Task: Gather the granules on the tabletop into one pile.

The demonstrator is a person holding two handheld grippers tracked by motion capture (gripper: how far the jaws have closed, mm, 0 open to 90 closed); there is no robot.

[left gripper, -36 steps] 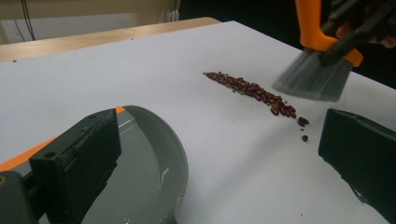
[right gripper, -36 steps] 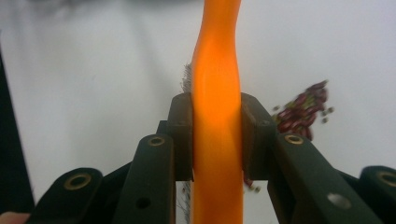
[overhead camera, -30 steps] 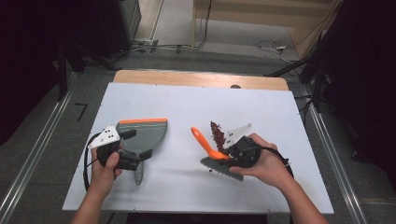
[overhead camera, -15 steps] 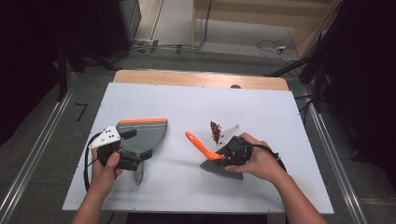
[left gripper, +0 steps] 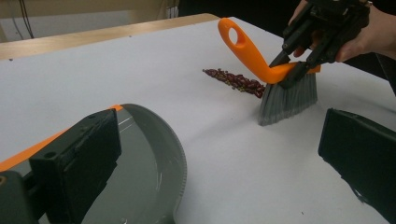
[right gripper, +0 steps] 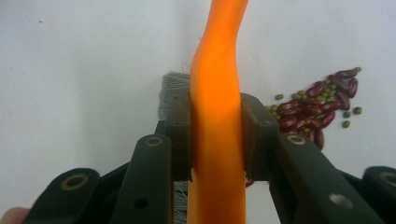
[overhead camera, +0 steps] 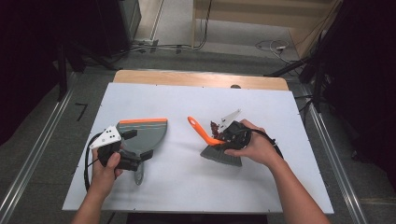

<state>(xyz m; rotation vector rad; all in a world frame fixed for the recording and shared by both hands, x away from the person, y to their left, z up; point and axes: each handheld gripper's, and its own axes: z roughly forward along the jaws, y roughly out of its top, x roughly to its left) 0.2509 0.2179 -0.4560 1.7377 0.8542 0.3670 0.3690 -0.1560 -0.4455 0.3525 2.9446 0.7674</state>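
My right gripper clamps the brush beside the beans, mid-tabletop; my left gripper grips the dustpan.

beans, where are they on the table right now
The beans lie in a small pile right of centre in the high view, just beyond the brush, with the dustpan further left.

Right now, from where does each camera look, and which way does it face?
High view: above the table, looking down; both forearms show.
Left gripper view: on the left gripper, looking across the dustpan to the brush.
Right gripper view: on the right gripper, looking down at brush and beans.
All share the brush.
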